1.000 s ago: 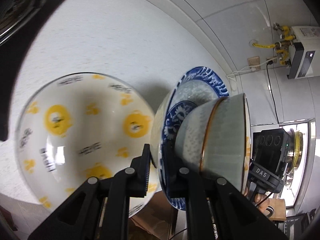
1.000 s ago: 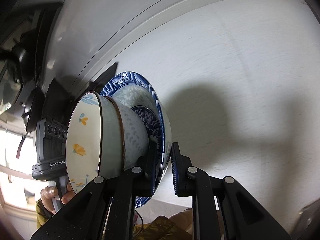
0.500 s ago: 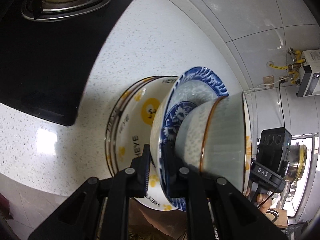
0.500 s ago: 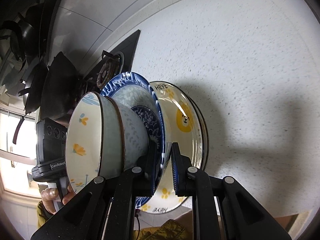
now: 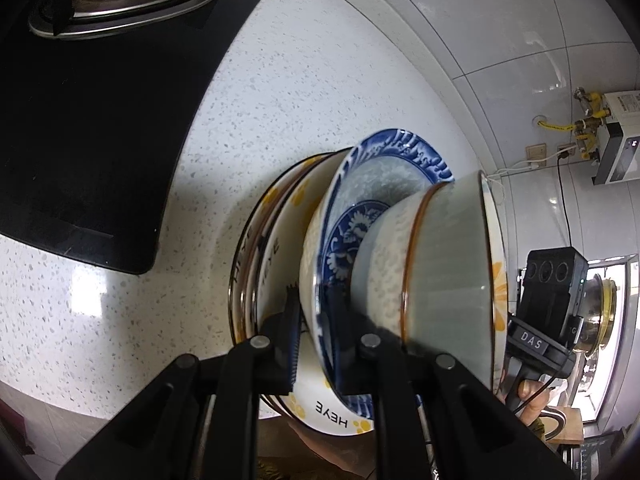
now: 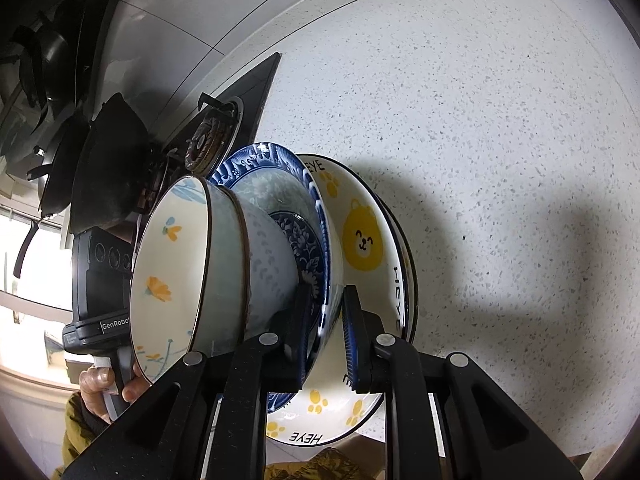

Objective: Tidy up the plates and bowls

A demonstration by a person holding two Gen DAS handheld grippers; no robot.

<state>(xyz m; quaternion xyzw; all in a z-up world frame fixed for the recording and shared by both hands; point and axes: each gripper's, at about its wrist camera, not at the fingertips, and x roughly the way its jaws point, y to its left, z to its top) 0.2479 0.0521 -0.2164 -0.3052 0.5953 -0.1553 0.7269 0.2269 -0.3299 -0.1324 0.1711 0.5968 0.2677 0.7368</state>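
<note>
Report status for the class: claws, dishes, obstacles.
Left claw and right claw both shut on blue plate rim. Two stacked bowls ride it, over the HEYE plates. Nothing in the way.

counter (image 6: 500, 120) open, stove (image 5: 80, 120) beside plates (image 6: 372, 240)

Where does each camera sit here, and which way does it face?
Left wrist: on the left gripper, facing down at the speckled counter; its jaws clamp the blue plate.
Right wrist: on the right gripper, facing down at the counter from the opposite side; the person's left hand shows.
Shared: blue plate, stacked bowls, yellow bear plate, stove burner.
</note>
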